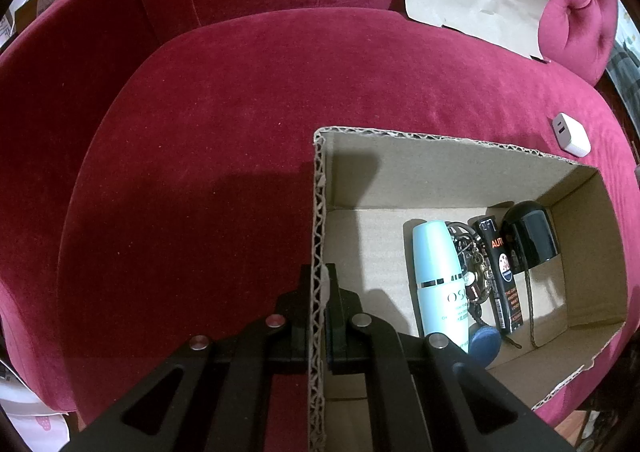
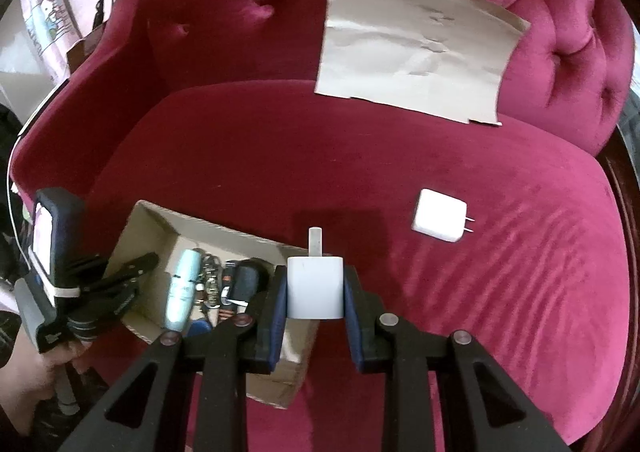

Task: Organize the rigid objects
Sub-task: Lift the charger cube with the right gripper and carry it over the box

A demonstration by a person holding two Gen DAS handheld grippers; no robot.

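Note:
An open cardboard box [image 1: 440, 179] sits on a red velvet sofa seat [image 1: 200, 111]. Inside lie a pale blue bottle [image 1: 440, 276], a key bunch [image 1: 474, 272], a black tube with orange print [image 1: 500, 276] and a black cap-shaped object [image 1: 528, 236]. My left gripper [image 1: 318, 292] is shut on the box's left wall. In the right wrist view, my right gripper [image 2: 316, 292] is shut on a white charger plug [image 2: 316, 288], held above the box's right end [image 2: 288, 352]. A second white charger [image 2: 440, 219] lies on the seat to the right; it also shows in the left wrist view [image 1: 570, 133].
A sheet of brown paper [image 2: 412, 43] leans on the tufted sofa back [image 2: 224, 11]. The left gripper's body and the hand holding it [image 2: 60, 292] show at the left of the right wrist view. The sofa's wooden edge [image 2: 628, 211] runs along the right.

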